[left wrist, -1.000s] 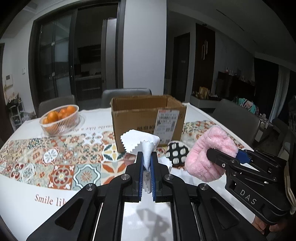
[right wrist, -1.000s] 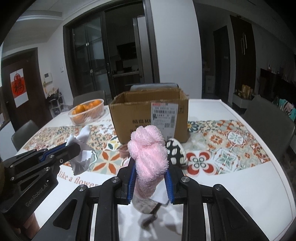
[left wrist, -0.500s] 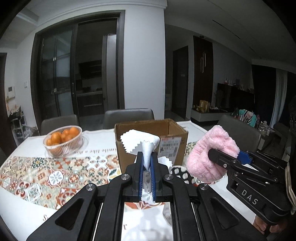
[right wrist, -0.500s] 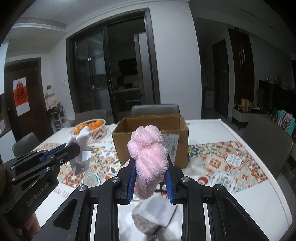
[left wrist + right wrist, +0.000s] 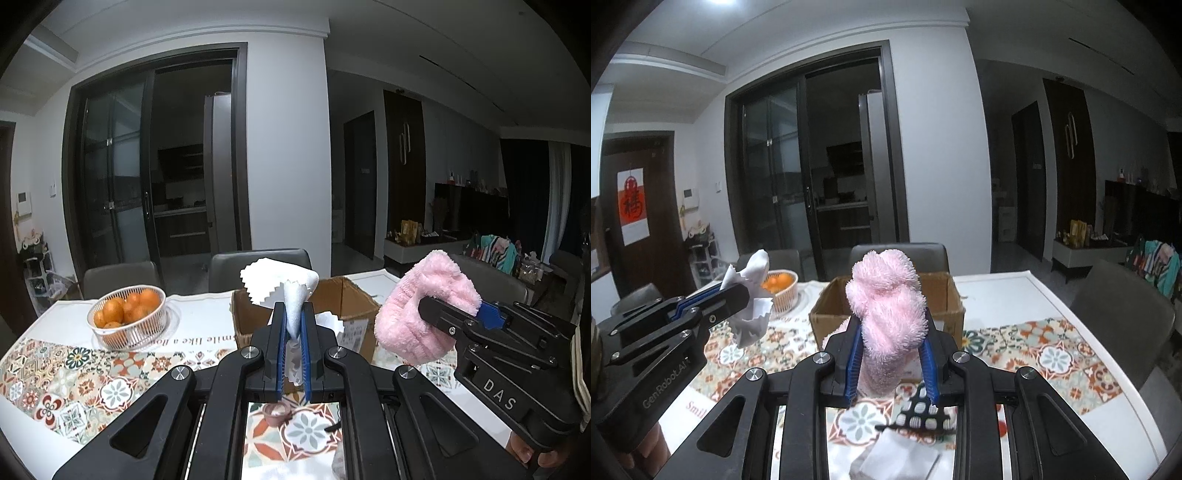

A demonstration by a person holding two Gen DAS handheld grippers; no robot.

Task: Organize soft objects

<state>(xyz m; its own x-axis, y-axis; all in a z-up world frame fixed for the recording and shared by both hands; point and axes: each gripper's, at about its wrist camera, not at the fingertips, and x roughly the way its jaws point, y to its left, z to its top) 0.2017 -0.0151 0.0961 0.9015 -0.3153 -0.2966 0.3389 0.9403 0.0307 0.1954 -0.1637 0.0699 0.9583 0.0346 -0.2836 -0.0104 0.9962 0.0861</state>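
My left gripper (image 5: pixel 294 314) is shut on a white cloth with a zigzag edge (image 5: pixel 280 282), held up in the air in front of an open cardboard box (image 5: pixel 354 295). My right gripper (image 5: pixel 890 328) is shut on a fluffy pink towel (image 5: pixel 886 295) that bulges above the fingers. Each gripper shows in the other's view: the pink towel (image 5: pixel 421 314) at the right, the white cloth (image 5: pixel 751 295) at the left. The box (image 5: pixel 827 314) stands just beyond both. Below lie a black-and-white patterned item (image 5: pixel 919 410) and a folded white cloth (image 5: pixel 901 461).
A wire basket of oranges (image 5: pixel 127 317) stands at the left on the patterned tablecloth (image 5: pixel 74 380). A small pink ring (image 5: pixel 277 411) lies under the left gripper. Grey chairs (image 5: pixel 258 266) stand behind the table, another chair (image 5: pixel 1119 321) at the right.
Both grippers have risen with their cloths, so the box and table sit lower in both views. The grips have not changed.
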